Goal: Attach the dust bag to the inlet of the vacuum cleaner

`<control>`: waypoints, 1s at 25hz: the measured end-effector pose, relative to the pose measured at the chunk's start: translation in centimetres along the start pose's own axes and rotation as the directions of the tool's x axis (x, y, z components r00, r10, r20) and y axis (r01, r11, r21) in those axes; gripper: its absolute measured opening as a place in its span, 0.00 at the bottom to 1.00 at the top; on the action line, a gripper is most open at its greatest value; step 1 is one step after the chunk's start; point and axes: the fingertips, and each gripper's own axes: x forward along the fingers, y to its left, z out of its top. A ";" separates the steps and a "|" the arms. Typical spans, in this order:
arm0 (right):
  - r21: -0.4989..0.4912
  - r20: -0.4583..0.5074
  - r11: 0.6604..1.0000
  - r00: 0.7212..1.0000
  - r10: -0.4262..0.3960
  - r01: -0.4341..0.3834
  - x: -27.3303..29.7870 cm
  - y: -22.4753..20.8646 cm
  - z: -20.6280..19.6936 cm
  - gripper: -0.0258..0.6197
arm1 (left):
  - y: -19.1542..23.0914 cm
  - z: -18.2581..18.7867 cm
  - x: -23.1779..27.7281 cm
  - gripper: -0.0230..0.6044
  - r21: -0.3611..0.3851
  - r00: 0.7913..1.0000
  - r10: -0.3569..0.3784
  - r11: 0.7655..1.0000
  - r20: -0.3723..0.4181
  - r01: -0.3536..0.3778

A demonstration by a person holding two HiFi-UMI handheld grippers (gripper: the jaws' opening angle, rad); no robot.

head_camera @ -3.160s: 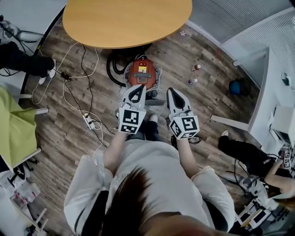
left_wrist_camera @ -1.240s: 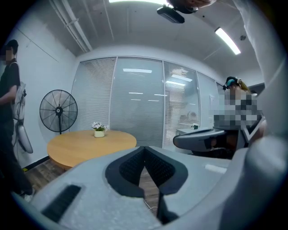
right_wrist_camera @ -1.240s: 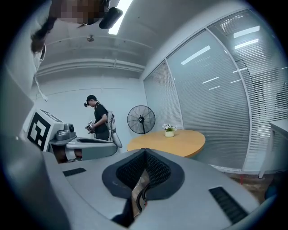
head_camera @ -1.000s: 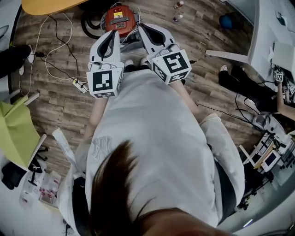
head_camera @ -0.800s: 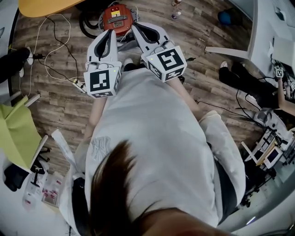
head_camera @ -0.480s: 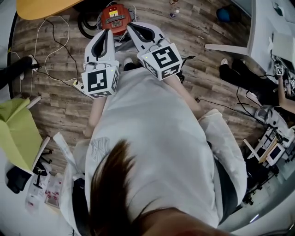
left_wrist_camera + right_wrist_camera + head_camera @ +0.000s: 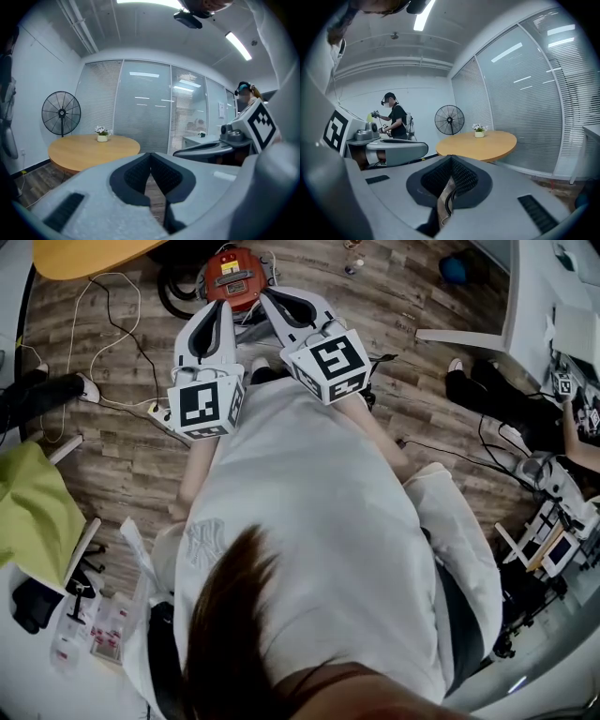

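The red vacuum cleaner (image 7: 232,266) stands on the wooden floor at the top of the head view, with its black hose (image 7: 176,292) coiled to its left. My left gripper (image 7: 225,306) and right gripper (image 7: 265,296) are held side by side in front of my body and point toward the vacuum from above. Both are shut with nothing between the jaws. In the left gripper view the left gripper's (image 7: 151,157) black pads meet; the right gripper's (image 7: 451,161) pads meet likewise in its own view. No dust bag shows in any view.
A round wooden table (image 7: 94,251) stands beyond the vacuum, with a flower pot (image 7: 102,136) on it and a standing fan (image 7: 61,114) behind. White cables and a power strip (image 7: 157,411) lie on the floor to the left. A person in black (image 7: 396,119) stands far off. Small bottles (image 7: 352,263) stand on the floor.
Since the earliest frame both grippers have come closer to the head camera and the vacuum now lies at the top edge. Over the last second they hold still; a bystander's foot at the left shifted.
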 end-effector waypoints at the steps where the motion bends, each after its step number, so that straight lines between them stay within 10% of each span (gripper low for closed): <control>1: -0.001 0.000 1.000 1.000 0.000 0.000 -0.1 0.0 0.0 0.04 | 0.0 0.0 -0.1 0.06 -0.001 1.000 0.001 1.000 0.001 -0.001; 25: 0.000 0.000 1.000 1.000 0.003 -0.003 0.6 -0.5 0.4 0.04 | 0.4 0.4 0.7 0.06 -0.011 1.000 0.001 1.000 0.003 -0.001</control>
